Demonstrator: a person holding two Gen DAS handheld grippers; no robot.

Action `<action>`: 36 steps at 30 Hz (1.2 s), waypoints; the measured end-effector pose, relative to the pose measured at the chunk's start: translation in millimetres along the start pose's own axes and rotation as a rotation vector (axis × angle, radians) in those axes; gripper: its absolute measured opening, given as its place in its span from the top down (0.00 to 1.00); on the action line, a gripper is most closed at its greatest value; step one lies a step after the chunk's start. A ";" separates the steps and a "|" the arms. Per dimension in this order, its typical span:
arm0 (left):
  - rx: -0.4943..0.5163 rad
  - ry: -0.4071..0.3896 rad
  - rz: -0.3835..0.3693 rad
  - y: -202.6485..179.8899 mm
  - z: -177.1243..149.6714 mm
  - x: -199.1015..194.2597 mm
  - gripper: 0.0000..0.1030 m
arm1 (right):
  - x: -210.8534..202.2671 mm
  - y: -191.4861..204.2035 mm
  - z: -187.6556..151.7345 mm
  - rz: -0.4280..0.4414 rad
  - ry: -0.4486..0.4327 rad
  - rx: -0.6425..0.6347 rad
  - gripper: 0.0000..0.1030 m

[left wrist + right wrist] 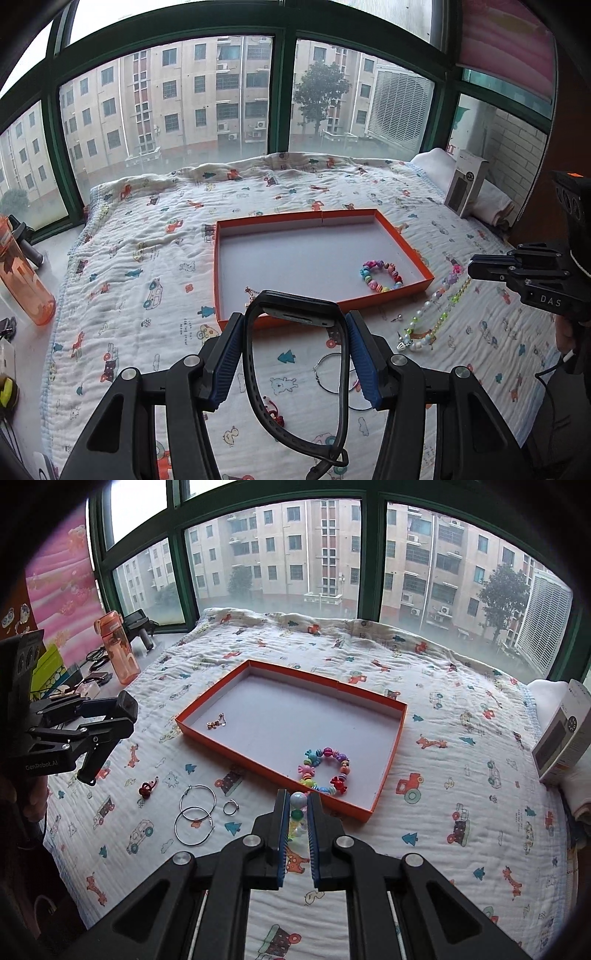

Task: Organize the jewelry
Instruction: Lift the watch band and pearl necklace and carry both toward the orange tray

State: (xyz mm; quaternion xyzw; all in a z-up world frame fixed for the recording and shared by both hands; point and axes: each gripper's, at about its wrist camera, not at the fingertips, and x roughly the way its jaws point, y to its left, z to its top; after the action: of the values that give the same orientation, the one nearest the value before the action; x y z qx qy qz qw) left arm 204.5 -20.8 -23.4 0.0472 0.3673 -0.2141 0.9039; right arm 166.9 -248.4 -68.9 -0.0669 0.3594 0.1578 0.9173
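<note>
An orange tray lies on the patterned blanket. In it are a colourful bead bracelet and a small gold charm. My left gripper is shut on a black smartwatch and holds it above the blanket, just before the tray's near edge. My right gripper is shut on a pearl and green bead necklace, whose strand trails over the blanket in the left wrist view.
Two silver hoop earrings, a small ring and a red charm lie on the blanket left of my right gripper. An orange bottle stands at the left edge. A white box stands at the right.
</note>
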 end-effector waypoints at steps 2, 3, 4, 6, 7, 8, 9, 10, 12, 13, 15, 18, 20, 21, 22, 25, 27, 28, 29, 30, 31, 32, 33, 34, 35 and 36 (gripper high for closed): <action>0.001 -0.014 -0.001 -2.1 5.9 -4.7 0.43 | -6.3 -0.3 4.0 -0.012 -0.019 0.010 0.89; 0.000 -0.020 -0.002 -3.0 8.8 -6.6 0.43 | -9.1 -1.2 6.2 -0.013 -0.029 0.019 0.89; -0.002 -0.025 -0.002 -3.9 11.8 -8.2 0.43 | -11.5 -2.3 8.5 -0.015 -0.037 0.027 0.89; -0.005 -0.038 -0.003 -4.9 18.4 -10.9 0.43 | -15.7 -3.6 15.1 -0.017 -0.055 0.037 0.89; -0.006 -0.046 -0.003 -5.4 21.8 -12.0 0.43 | -17.9 -3.7 17.9 -0.020 -0.065 0.039 0.89; -0.007 -0.054 -0.002 -5.6 25.8 -13.0 0.43 | -19.7 -3.6 21.0 -0.022 -0.074 0.039 0.89; -0.010 -0.060 -0.001 -5.3 29.6 -13.4 0.43 | -21.2 -3.4 24.1 -0.024 -0.083 0.037 0.89; -0.014 -0.064 0.001 -4.3 33.7 -12.9 0.43 | -22.1 -3.7 27.5 -0.029 -0.091 0.035 0.89; -0.019 -0.070 0.002 -3.4 40.4 -11.5 0.43 | -22.8 -5.3 34.5 -0.030 -0.106 0.038 0.89; -0.021 -0.072 0.002 -1.9 43.9 -9.7 0.43 | -23.9 -5.9 37.5 -0.027 -0.114 0.040 0.89; -0.023 -0.068 0.007 1.2 50.6 -4.6 0.43 | -22.6 -7.5 44.1 -0.029 -0.125 0.042 0.89; -0.023 -0.068 0.006 4.2 61.3 3.8 0.43 | -17.7 -10.0 54.2 -0.028 -0.136 0.041 0.89; -0.020 -0.068 0.009 6.2 68.5 10.8 0.43 | -12.8 -12.5 60.4 -0.025 -0.143 0.050 0.89; -0.019 -0.068 0.011 7.1 72.4 14.5 0.43 | -10.2 -13.9 62.8 -0.023 -0.145 0.056 0.89; -0.020 -0.066 0.013 8.5 76.2 19.6 0.43 | -6.8 -15.9 65.7 -0.019 -0.148 0.063 0.89; -0.027 -0.068 0.017 13.1 88.6 31.5 0.43 | 3.1 -19.5 72.9 -0.005 -0.150 0.083 0.89; -0.033 -0.066 0.017 17.2 97.0 41.3 0.43 | 10.4 -21.5 78.4 -0.004 -0.150 0.086 0.89; -0.035 -0.067 0.017 19.4 101.5 46.6 0.43 | 14.4 -22.9 80.8 -0.005 -0.150 0.088 0.89; -0.037 -0.067 0.015 21.3 104.8 51.9 0.43 | 17.1 -23.9 82.3 -0.007 -0.151 0.089 0.89; -0.038 -0.066 0.014 23.2 108.2 57.1 0.43 | 19.8 -24.7 83.4 -0.008 -0.153 0.092 0.89; -0.039 -0.064 0.013 24.7 111.5 62.8 0.43 | 23.4 -27.1 85.1 -0.008 -0.155 0.098 0.89; -0.041 -0.061 0.011 26.9 115.1 68.8 0.43 | 26.8 -29.1 86.9 -0.008 -0.155 0.109 0.89; -0.046 -0.055 0.006 29.2 118.2 75.5 0.43 | 30.5 -32.1 88.4 -0.003 -0.153 0.122 0.89; -0.052 -0.044 0.002 31.6 121.0 83.0 0.43 | 34.6 -35.0 89.3 0.001 -0.151 0.133 0.89; -0.057 -0.034 0.001 34.0 123.2 90.6 0.43 | 38.4 -37.4 90.1 0.001 -0.150 0.145 0.89; -0.059 -0.028 -0.004 36.1 125.2 97.6 0.43 | 42.9 -40.0 90.2 -0.001 -0.148 0.156 0.89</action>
State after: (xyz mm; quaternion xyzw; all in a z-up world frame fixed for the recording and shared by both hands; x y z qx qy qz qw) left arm 362.6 -52.9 -2.0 0.0171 0.3609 -0.2054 0.9095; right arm 267.6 -254.4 -31.6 0.0163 0.3019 0.1334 0.9438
